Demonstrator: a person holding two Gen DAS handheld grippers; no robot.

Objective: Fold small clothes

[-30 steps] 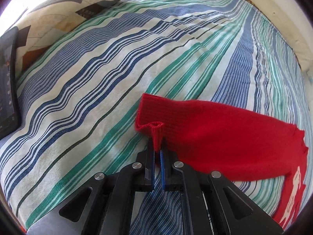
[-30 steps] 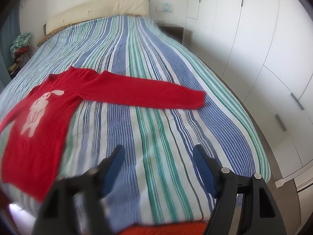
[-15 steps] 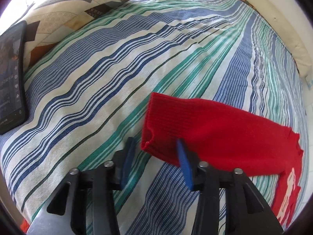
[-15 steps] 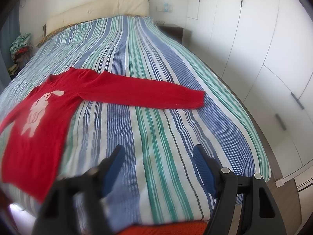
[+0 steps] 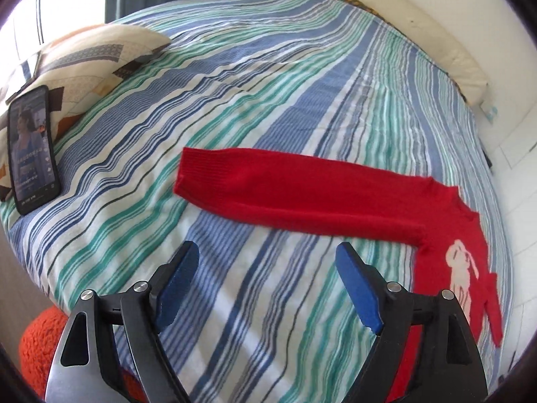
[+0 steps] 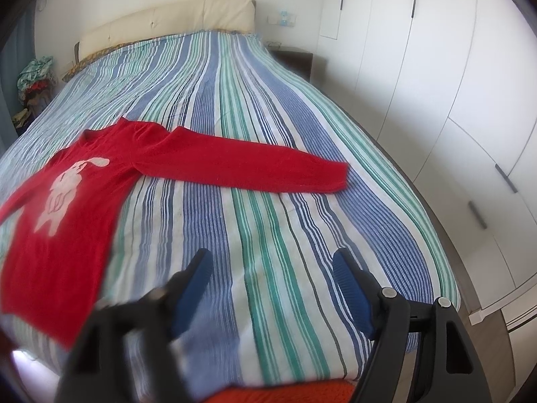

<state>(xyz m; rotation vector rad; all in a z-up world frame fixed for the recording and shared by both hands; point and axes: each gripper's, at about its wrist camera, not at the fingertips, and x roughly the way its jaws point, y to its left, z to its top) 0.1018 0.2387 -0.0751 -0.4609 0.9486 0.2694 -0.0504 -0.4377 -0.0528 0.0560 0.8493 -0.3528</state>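
A small red sweater (image 6: 67, 221) with a white animal print lies flat on the striped bed. In the left wrist view its one sleeve (image 5: 302, 191) stretches out to the left, the cuff lying flat, and the body with the print (image 5: 463, 268) is at the right. My left gripper (image 5: 265, 252) is open and empty, raised above and back from that sleeve. In the right wrist view the other sleeve (image 6: 248, 168) stretches out to the right. My right gripper (image 6: 272, 262) is open and empty, above the bed, near its foot edge.
A patterned pillow (image 5: 84, 53) lies at the bed's left edge with a phone (image 5: 32, 147) leaning on it, screen lit. An orange knitted thing (image 5: 43, 346) sits below the bed edge. White wardrobe doors (image 6: 453, 84) run along the right. The headboard (image 6: 167, 23) is at the far end.
My left gripper let go of the sleeve cuff, opened wide and pulled back and up. The cuff now lies flat. My right gripper stayed open, shifting only slightly.
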